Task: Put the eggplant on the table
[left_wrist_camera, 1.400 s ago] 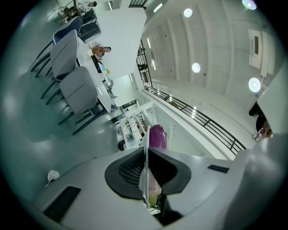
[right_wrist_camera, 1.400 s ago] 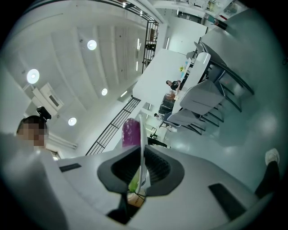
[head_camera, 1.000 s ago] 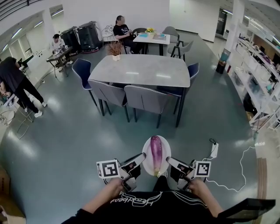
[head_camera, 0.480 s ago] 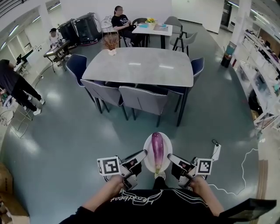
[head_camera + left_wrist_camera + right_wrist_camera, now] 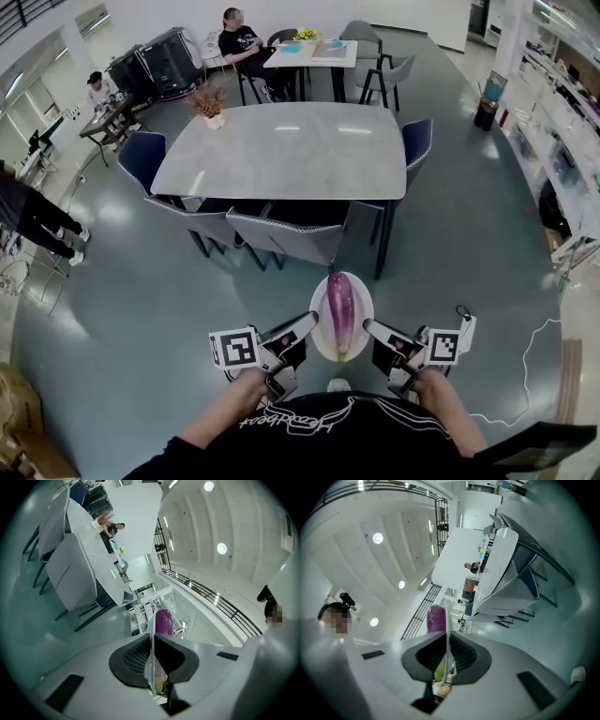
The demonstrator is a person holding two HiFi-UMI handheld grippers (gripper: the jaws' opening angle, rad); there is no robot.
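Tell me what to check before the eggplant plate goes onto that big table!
1. The left gripper is shut on the plate rim: ok.
2. The right gripper is shut on the opposite rim: ok.
3. The eggplant lies fully on the plate: ok.
4. The table has bare room away from the potted plant: ok.
5. The near table edge is free to step up to: not ok, chairs stand along it.

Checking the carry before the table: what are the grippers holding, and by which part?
Both hold the white plate bearing the eggplant: left gripper shut on its left rim, right gripper on its right rim.
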